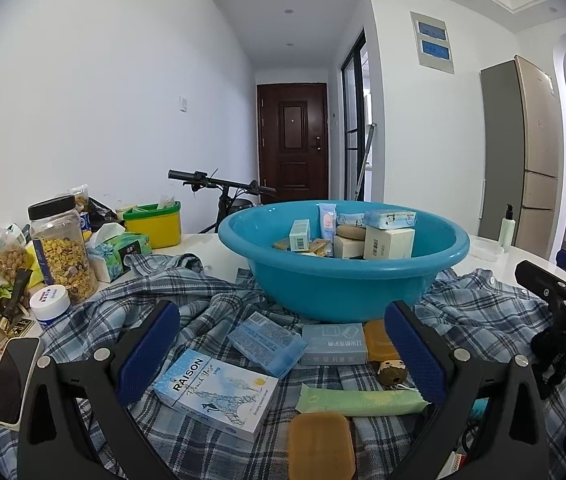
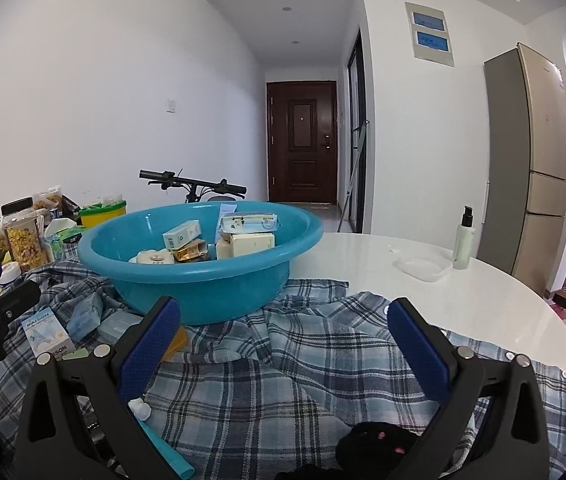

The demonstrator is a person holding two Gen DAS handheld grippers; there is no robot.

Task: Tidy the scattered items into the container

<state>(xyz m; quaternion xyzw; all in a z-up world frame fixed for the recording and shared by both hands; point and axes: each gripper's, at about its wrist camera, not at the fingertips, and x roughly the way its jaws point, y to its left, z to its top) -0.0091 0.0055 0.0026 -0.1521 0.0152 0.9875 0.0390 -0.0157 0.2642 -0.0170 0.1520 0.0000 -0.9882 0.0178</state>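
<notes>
We are holding both grippers released — the left gripper (image 1: 283, 356) framing the "RAISON" box (image 1: 215, 394), the right gripper (image 2: 283, 356) hovering before the blue basin (image 2: 199, 268).

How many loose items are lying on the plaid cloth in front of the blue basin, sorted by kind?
From the left wrist view:
Boxes: 2, RAISON box, grey-blue box
Wrapped blue packs: 1
Amber soap bars: 2
Green tubes: 1
Small figurines: 1
Total: 7
</notes>
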